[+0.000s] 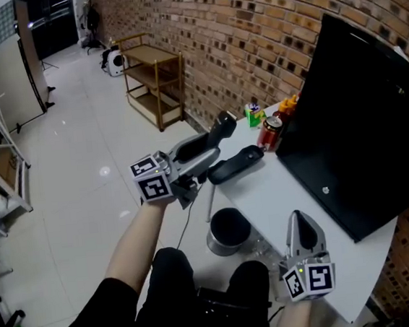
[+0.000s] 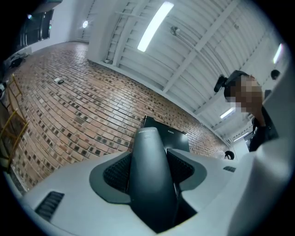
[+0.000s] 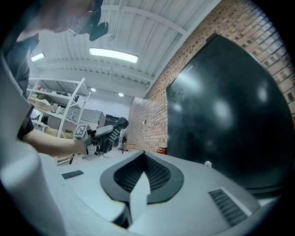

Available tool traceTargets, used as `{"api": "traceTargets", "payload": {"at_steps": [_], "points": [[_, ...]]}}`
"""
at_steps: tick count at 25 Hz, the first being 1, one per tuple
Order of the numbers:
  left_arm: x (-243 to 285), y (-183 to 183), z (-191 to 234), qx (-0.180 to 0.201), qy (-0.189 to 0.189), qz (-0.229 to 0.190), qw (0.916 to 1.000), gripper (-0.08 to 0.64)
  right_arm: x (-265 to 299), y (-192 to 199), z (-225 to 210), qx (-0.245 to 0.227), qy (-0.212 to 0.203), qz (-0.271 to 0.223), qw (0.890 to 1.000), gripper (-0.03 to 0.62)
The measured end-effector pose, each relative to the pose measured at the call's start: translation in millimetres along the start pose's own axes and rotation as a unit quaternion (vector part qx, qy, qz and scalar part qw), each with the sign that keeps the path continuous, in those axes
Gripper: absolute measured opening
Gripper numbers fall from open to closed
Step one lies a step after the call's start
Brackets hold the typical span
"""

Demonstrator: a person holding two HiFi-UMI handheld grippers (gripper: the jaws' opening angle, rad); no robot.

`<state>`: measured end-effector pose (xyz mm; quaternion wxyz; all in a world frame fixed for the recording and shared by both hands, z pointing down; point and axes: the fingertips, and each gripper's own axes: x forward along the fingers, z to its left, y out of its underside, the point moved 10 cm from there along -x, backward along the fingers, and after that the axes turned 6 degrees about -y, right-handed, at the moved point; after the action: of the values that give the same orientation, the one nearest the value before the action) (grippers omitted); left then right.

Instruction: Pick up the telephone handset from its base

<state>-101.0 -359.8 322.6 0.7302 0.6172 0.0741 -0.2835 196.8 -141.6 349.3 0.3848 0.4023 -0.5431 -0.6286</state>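
Note:
My left gripper (image 1: 209, 151) is shut on the black telephone handset (image 1: 220, 130), which points up and away, clear of the black base (image 1: 235, 164) at the white table's (image 1: 281, 202) left edge. In the left gripper view the dark handset (image 2: 150, 184) fills the gap between both ribbed pads (image 2: 115, 170) of the left gripper (image 2: 152, 159). My right gripper (image 1: 298, 220) rests low over the table's near end, shut with nothing in it. In the right gripper view the right gripper's (image 3: 144, 159) pads meet, and the left gripper with the handset (image 3: 116, 126) shows far off.
A large black monitor (image 1: 363, 117) leans along the brick wall on the right. A red can (image 1: 268, 132), a green box (image 1: 254, 112) and an orange object (image 1: 288, 105) stand at the table's far end. A dark round bin (image 1: 228, 229) sits below the table edge. A wooden shelf (image 1: 153, 77) stands farther off.

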Motion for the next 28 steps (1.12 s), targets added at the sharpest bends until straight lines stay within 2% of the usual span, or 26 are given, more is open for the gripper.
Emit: {"api": "traceTargets", "payload": {"at_steps": [10,17,24,28], "points": [[0.6,-1.5,-6.5,0.012,0.001,0.003,0.9999,0.25,-1.6,-4.3,-2.0,0.002,0.003,-0.006,1.0,0.009],[-1.1,-0.7,-7.3,0.006,0.003,0.005,1.0,0.25,-6.7,-7.3,-2.0,0.003,0.015,-0.03,0.999,0.009],[-2.9,-1.8,-10.3,0.01,0.003,0.011,0.9999,0.25,-1.2,-11.2,-14.2,0.044,-0.005,-0.046,0.998,0.008],[-5.0,-3.0,-11.9,0.009,0.004,0.011,0.9999,0.25,2.7,-12.2,-16.0,0.042,-0.006,-0.045,0.998,0.008]]}}
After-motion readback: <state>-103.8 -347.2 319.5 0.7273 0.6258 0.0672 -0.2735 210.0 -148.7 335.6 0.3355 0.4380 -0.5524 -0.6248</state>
